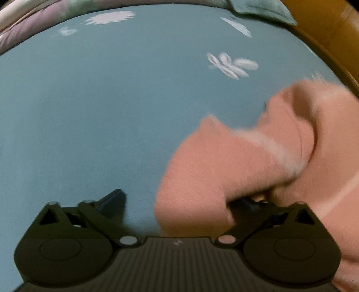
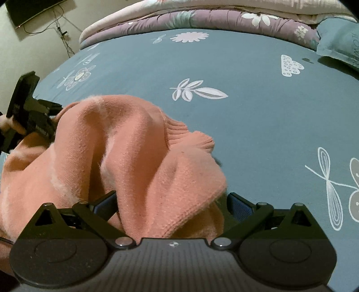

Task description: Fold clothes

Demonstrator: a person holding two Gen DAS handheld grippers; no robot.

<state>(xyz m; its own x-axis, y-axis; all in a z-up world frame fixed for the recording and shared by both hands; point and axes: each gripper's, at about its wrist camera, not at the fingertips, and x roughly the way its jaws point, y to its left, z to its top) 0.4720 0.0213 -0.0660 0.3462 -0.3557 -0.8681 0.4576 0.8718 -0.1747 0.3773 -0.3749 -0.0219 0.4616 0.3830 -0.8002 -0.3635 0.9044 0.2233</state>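
A pink knitted sweater [image 1: 224, 161] with pale stripes lies bunched on the blue bed sheet [image 1: 89, 112]. In the left wrist view my left gripper [image 1: 179, 200] stands wide open. Its left finger is over bare sheet, and a fold of the sweater covers its right finger. In the right wrist view the sweater [image 2: 134, 146] is heaped up, with its ribbed hem toward the right. My right gripper [image 2: 172, 202] is open, with a fold of the sweater lying between its fingers. The left gripper's body [image 2: 29, 112] shows at the far left behind the heap, held by a hand.
The sheet [image 2: 246, 123], printed with white flowers and leaves, stretches bare beyond the sweater and to its right. A folded purple floral quilt [image 2: 202, 18] lies along the far edge. A teal pillow [image 2: 341, 40] sits at the far right. A wooden bed frame [image 1: 325, 33] borders the sheet.
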